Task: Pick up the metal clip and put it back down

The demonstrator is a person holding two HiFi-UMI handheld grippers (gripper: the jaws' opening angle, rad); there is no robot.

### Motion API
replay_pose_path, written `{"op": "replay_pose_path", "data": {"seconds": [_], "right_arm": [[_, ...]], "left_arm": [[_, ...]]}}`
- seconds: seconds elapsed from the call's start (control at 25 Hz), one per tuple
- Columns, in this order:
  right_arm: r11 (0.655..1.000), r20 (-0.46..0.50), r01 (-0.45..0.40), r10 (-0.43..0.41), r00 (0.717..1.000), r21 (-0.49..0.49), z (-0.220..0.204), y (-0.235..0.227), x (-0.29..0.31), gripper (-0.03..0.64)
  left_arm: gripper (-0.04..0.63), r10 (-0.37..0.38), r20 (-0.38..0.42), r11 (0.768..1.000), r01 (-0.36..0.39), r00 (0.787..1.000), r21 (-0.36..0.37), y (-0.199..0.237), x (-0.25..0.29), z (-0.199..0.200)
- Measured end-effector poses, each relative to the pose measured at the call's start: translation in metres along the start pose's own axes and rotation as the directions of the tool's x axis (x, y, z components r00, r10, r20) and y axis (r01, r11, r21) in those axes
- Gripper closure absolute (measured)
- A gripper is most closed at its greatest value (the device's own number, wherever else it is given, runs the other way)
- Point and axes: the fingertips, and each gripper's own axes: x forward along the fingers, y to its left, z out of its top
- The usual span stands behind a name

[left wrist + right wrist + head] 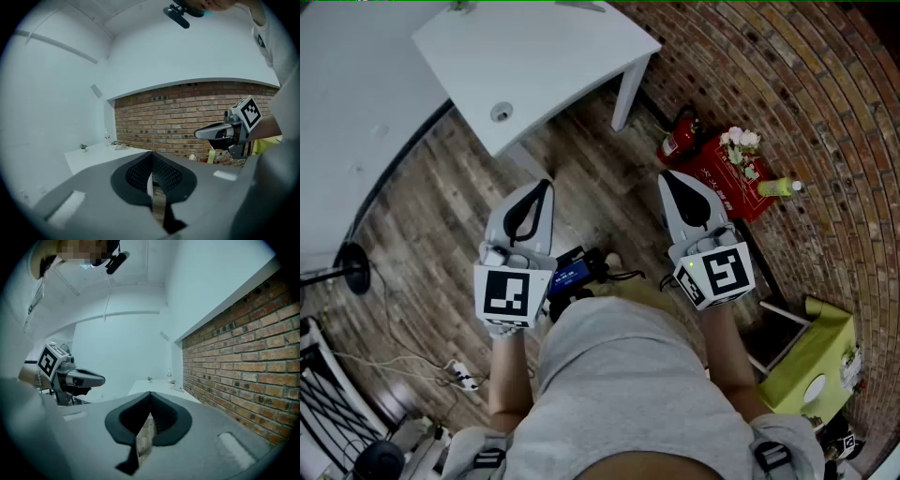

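I cannot make out a metal clip in any view. The white table (553, 56) stands ahead of me, and one small grey item (502, 113) lies near its front edge. My left gripper (546, 185) is held at waist height over the wooden floor, short of the table, with its jaws shut and nothing between them (151, 154). My right gripper (664, 175) hovers level with it to the right, likewise shut and empty (150, 393). Each gripper shows in the other's view: the right gripper (201, 134) and the left gripper (101, 378).
A brick wall (825, 112) runs along the right. At its foot are a fire extinguisher (678, 137), a red box (722, 178) with flowers (741, 141) and a yellow bottle (780, 187). A green stool (811, 356) is at right, and a power strip (459, 375) lies at left.
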Motion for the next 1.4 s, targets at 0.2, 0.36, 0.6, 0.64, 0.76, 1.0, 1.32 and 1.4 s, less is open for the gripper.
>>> {"op": "replay_pose_path", "data": {"seconds": [0.2, 0.36, 0.6, 0.64, 0.76, 1.0, 1.32, 1.4], "right_arm": [[1.0, 0.003, 0.002, -0.002, 1.0, 0.004, 0.0, -0.001, 0.001, 0.623], [1.0, 0.003, 0.001, -0.001, 1.0, 0.006, -0.001, -0.001, 0.002, 0.623], [1.0, -0.005, -0.023, 0.023, 1.0, 0.008, -0.002, 0.002, 0.002, 0.621], [0.999, -0.01, -0.032, 0.032, 0.999, 0.004, -0.003, 0.004, 0.002, 0.621], [0.999, -0.014, -0.036, 0.036, 0.999, 0.002, -0.004, 0.005, 0.003, 0.621], [0.998, 0.017, -0.021, 0.021, 1.0, 0.054, -0.001, 0.001, 0.001, 0.62], [0.996, 0.017, -0.048, 0.047, 0.999, 0.075, -0.001, -0.003, 0.002, 0.518], [0.996, 0.019, -0.052, 0.05, 0.999, 0.077, -0.003, -0.006, 0.001, 0.518]], "left_arm": [[0.583, -0.002, 0.007, 1.0, 0.002, 1.0, 0.007, 0.0, 0.002, 0.001], [0.583, -0.004, 0.005, 1.0, 0.004, 1.0, 0.008, 0.0, 0.003, 0.001], [0.583, -0.003, 0.004, 1.0, 0.003, 1.0, 0.0, -0.002, 0.003, 0.001], [0.583, -0.003, 0.005, 1.0, 0.003, 1.0, -0.003, -0.002, 0.002, 0.001], [0.583, -0.002, 0.005, 1.0, 0.002, 1.0, -0.005, -0.002, 0.003, 0.0], [0.591, -0.001, -0.014, 1.0, 0.0, 1.0, -0.031, -0.003, 0.001, -0.008], [0.509, -0.019, -0.007, 0.998, 0.018, 1.0, -0.052, -0.009, 0.008, -0.002], [0.509, -0.018, -0.003, 0.999, 0.018, 1.0, -0.048, -0.012, 0.011, 0.0]]}}
